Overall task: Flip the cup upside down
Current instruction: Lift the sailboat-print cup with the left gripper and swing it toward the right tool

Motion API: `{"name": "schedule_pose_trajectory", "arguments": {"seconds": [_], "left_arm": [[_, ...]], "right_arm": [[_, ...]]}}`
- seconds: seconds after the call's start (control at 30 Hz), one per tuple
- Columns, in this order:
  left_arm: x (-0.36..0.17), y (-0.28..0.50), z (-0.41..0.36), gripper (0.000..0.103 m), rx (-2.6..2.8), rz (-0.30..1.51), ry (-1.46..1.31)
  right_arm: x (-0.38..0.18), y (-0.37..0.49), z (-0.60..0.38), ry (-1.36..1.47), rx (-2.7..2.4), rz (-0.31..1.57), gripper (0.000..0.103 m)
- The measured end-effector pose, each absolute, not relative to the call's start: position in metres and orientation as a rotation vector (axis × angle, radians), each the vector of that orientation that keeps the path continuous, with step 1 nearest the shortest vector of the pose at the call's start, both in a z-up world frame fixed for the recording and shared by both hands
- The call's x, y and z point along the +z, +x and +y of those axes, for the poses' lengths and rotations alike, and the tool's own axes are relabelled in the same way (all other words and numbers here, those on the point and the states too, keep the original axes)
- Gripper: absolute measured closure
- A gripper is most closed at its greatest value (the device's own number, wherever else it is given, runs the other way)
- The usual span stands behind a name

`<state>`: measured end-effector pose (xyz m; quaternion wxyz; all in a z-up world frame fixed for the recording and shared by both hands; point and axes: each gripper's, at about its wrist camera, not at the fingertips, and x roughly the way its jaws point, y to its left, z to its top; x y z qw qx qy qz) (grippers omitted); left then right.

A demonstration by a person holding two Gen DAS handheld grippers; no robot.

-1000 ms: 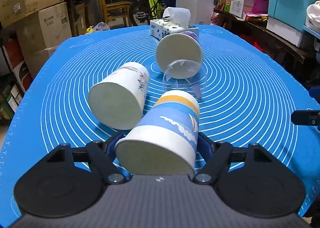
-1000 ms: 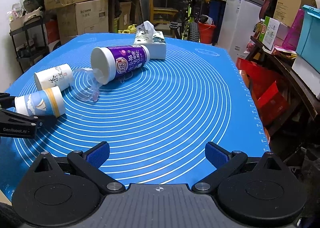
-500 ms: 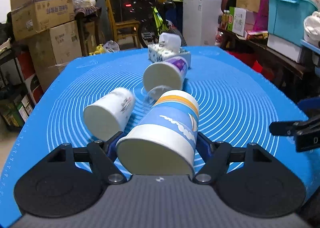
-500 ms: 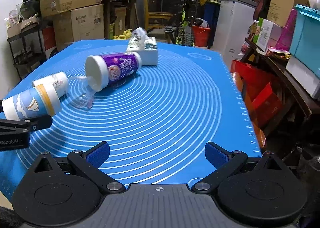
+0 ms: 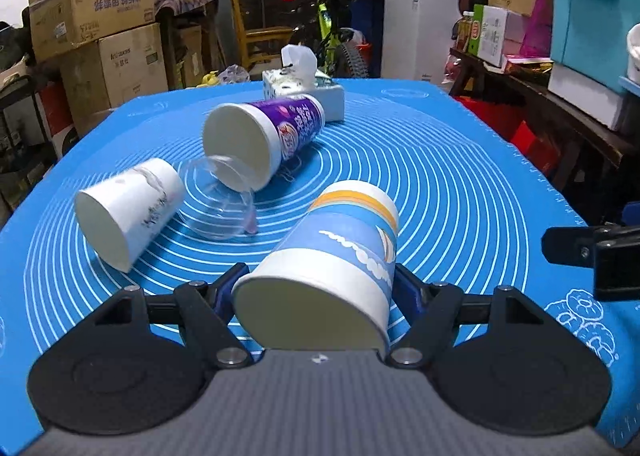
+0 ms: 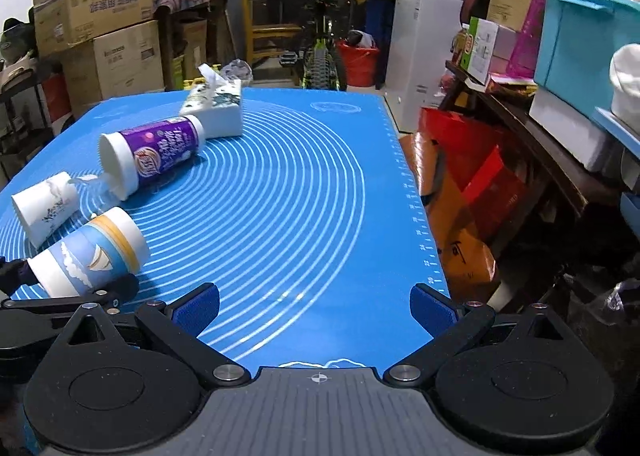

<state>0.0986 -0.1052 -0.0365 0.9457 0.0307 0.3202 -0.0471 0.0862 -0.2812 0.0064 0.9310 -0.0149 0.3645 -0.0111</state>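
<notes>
My left gripper (image 5: 316,292) is shut on a blue sailboat paper cup (image 5: 336,256), held tilted above the blue mat (image 5: 460,184) with its base toward the camera. The same cup shows in the right wrist view (image 6: 88,252), held by the left gripper at the lower left. My right gripper (image 6: 316,308) is open and empty over the mat's near right part. A white cup (image 5: 128,208), a clear plastic cup (image 5: 220,208) and a purple cup (image 5: 260,140) lie on their sides on the mat.
A tissue box (image 5: 308,92) stands at the mat's far side. Cardboard boxes (image 5: 100,32) are stacked at left, a bicycle (image 5: 332,36) and white cabinet (image 5: 420,24) behind, shelves with teal bins (image 5: 592,24) at right. The mat's right edge (image 6: 416,216) drops to red bags.
My left gripper has lifted the sailboat cup up and to the right, away from the other cups. The right gripper has swung to the right.
</notes>
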Motion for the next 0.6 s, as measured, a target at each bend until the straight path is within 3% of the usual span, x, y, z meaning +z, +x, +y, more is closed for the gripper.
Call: {"name": "schedule_pose_trajectory", "arguments": {"seconds": [0.4, 0.47, 0.6], "left_arm": [[-0.04, 0.099, -0.114, 0.024, -0.102, 0.664, 0.069], [-0.039, 0.099, -0.115, 0.016, -0.104, 0.664, 0.072], [-0.04, 0.1, -0.118, 0.013, -0.109, 0.666, 0.084]], "right_arm": [[-0.002, 0.09, -0.275, -0.047, -0.009, 0.766, 0.002], [-0.002, 0.09, -0.274, -0.049, -0.01, 0.767, 0.002], [-0.002, 0.09, -0.274, -0.052, -0.012, 0.766, 0.002]]}}
